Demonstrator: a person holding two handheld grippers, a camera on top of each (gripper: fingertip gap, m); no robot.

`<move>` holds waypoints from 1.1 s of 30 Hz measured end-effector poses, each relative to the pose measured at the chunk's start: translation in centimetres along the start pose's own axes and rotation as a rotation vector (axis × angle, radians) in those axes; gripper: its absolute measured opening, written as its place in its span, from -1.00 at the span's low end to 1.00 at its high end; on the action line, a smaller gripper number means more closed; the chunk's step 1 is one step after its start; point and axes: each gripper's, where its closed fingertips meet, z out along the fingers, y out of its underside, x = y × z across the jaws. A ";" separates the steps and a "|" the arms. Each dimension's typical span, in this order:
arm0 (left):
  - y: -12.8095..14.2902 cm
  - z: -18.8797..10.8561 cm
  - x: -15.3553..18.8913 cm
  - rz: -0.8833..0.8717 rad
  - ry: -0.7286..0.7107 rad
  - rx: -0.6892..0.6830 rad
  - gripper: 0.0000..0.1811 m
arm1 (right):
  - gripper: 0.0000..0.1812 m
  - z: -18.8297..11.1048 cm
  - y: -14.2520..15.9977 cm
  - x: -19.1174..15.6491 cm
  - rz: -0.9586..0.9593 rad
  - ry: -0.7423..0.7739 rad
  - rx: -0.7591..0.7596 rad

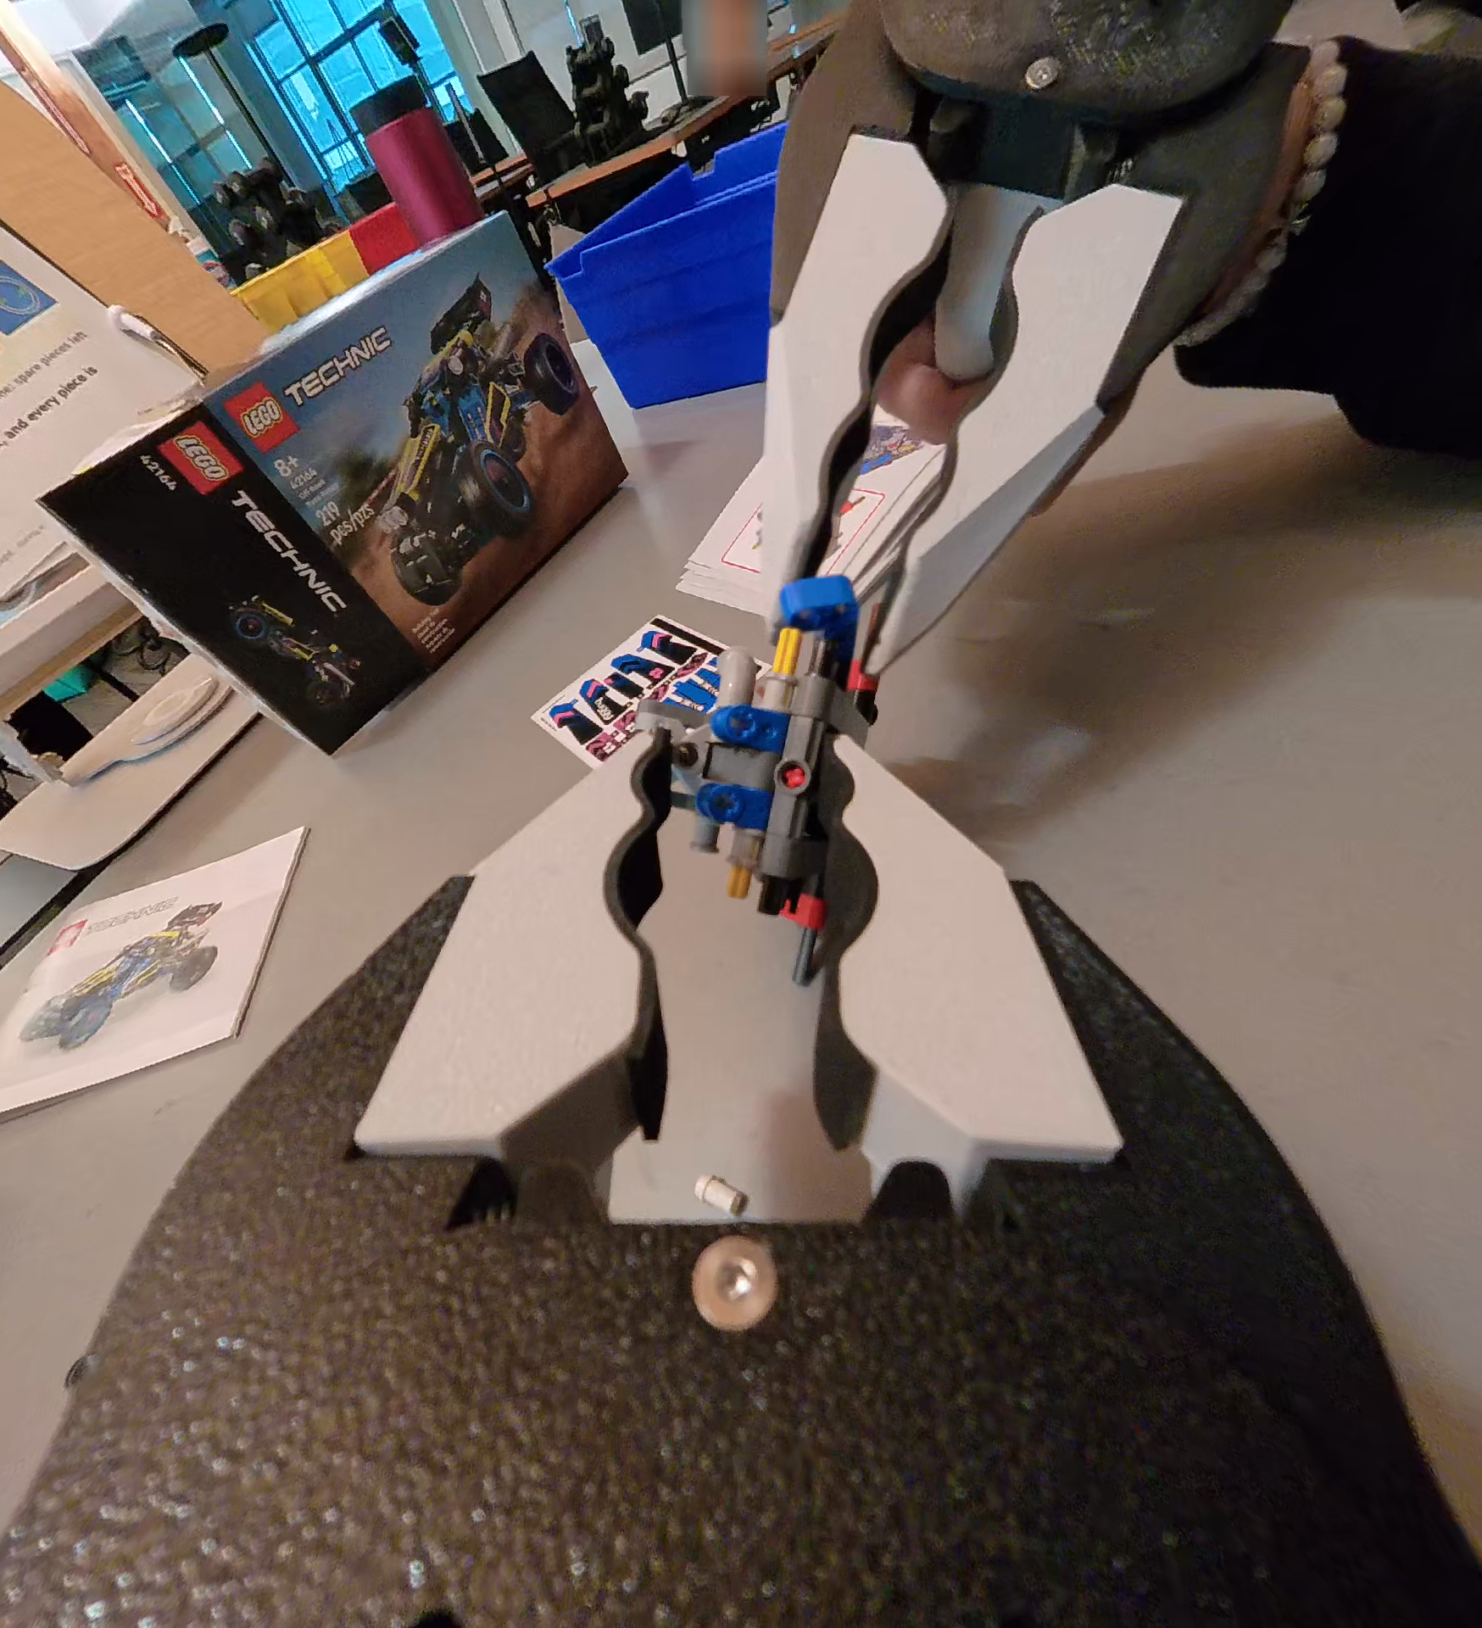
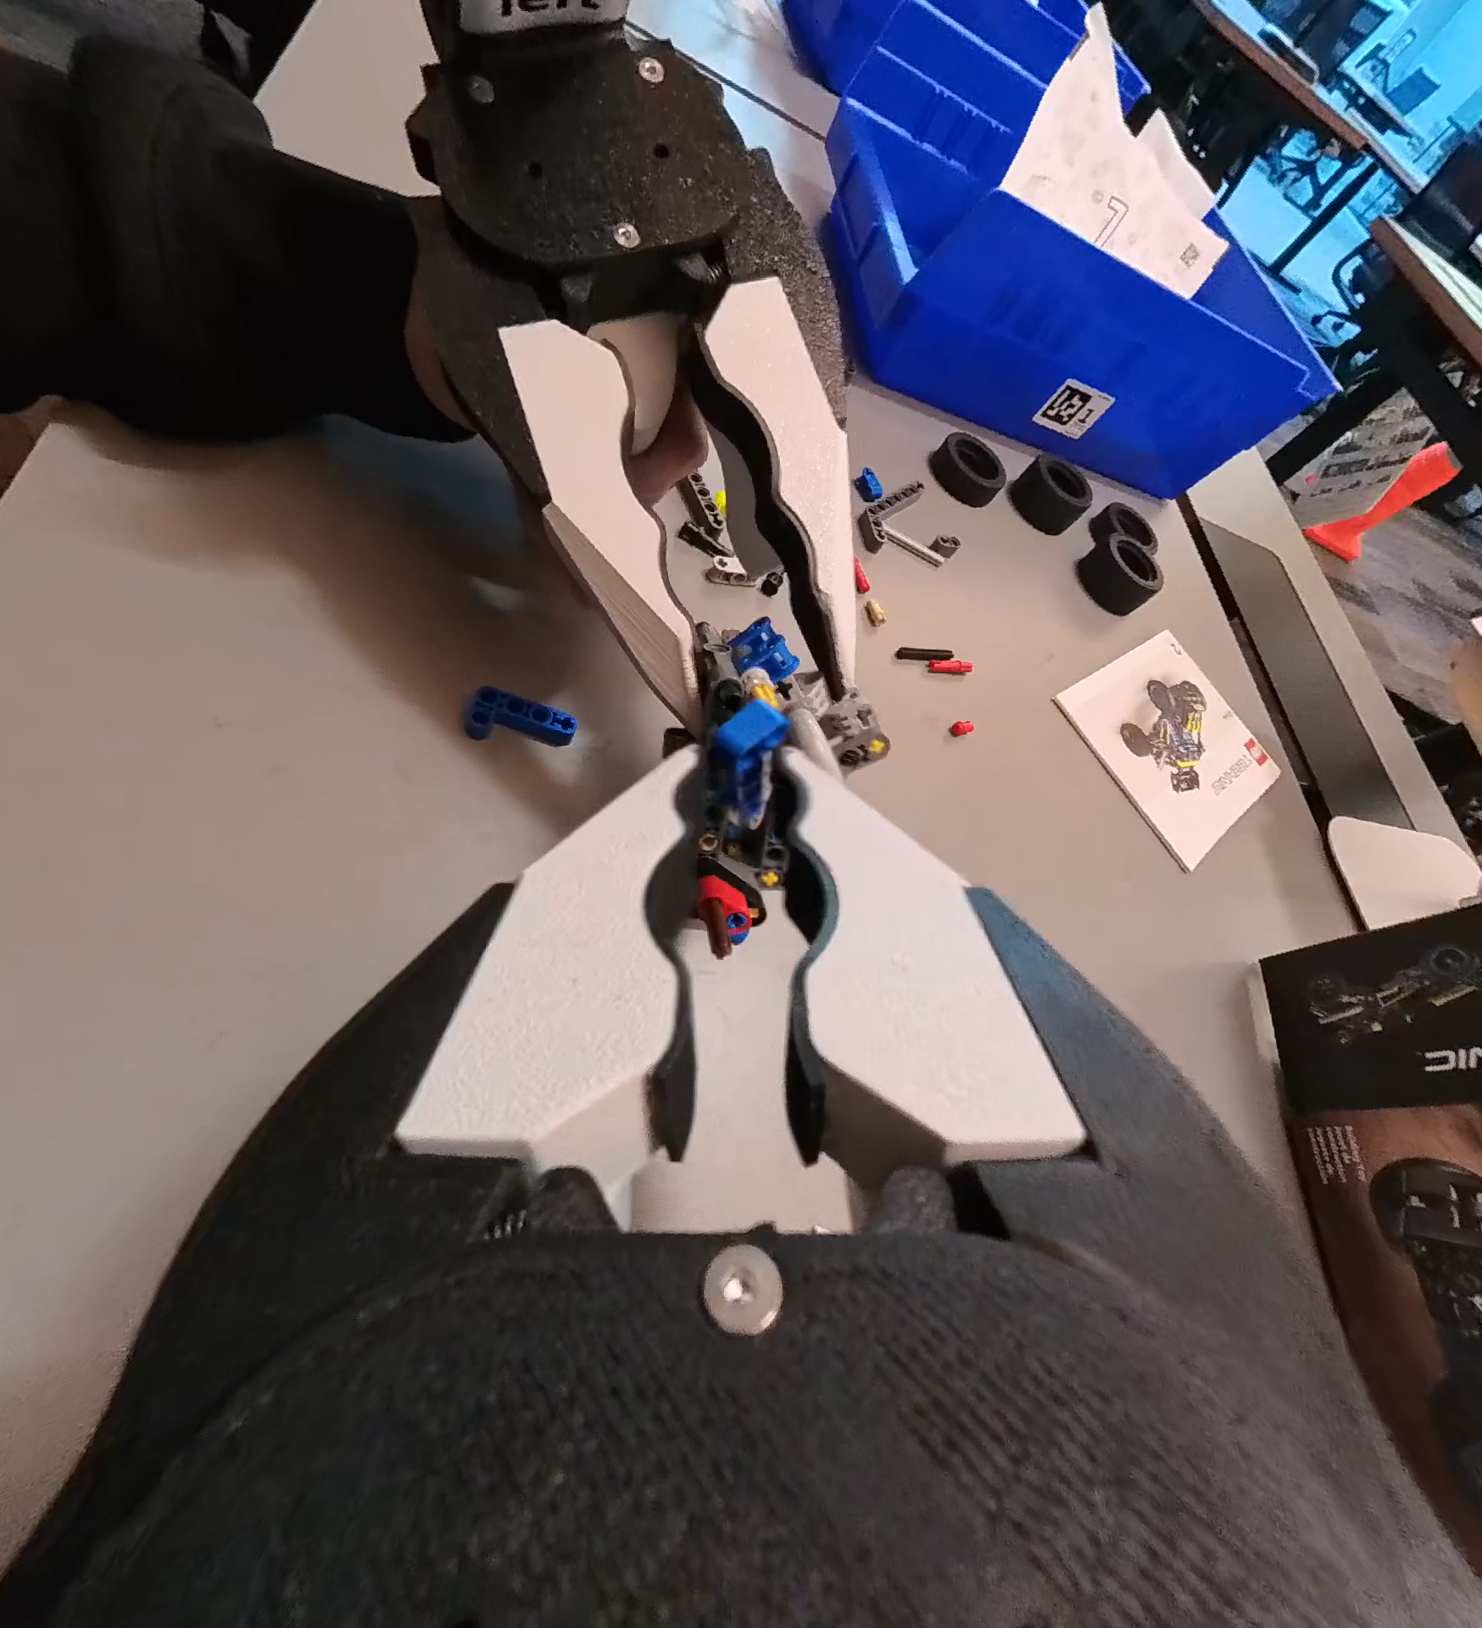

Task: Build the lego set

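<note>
A small lego assembly (image 1: pixel 759 780) of grey, blue, yellow and red parts is held in the air between both grippers over the grey table (image 1: pixel 1204 881). My left gripper (image 1: pixel 751 758) is shut on its grey and blue middle. My right gripper (image 1: pixel 839 630) comes in from above and is shut on the end with the blue connector (image 1: pixel 817 603). In the right wrist view my right gripper (image 2: pixel 746 766) clamps the assembly (image 2: pixel 742 846), with the blue connector (image 2: pixel 751 736) at its tips. The left gripper (image 2: pixel 768 691) meets it from the far side.
The lego box (image 1: pixel 350 493), a booklet (image 1: pixel 130 978) and a sticker sheet (image 1: pixel 623 696) lie to the left. Blue bins (image 2: pixel 1028 291), several black tyres (image 2: pixel 1046 493), loose pins and beams (image 2: pixel 896 529) and a blue L beam (image 2: pixel 522 712) are on the table. A white pin (image 1: pixel 720 1194) rests on the left gripper's base. My two grippers' fingertips are within a few centimetres of each other.
</note>
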 end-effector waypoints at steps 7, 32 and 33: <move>0.1 -0.1 -0.2 -0.005 -0.008 -0.002 -0.67 | -0.91 0.2 -0.2 0.2 -0.036 0.049 -0.028; 0.3 0.0 -0.8 -0.028 -0.060 -0.024 -0.67 | -0.91 0.1 0.2 1.1 0.097 0.359 -0.385; 0.3 0.0 -0.8 -0.029 -0.060 -0.025 -0.67 | -0.91 0.2 0.0 1.2 0.117 0.368 -0.373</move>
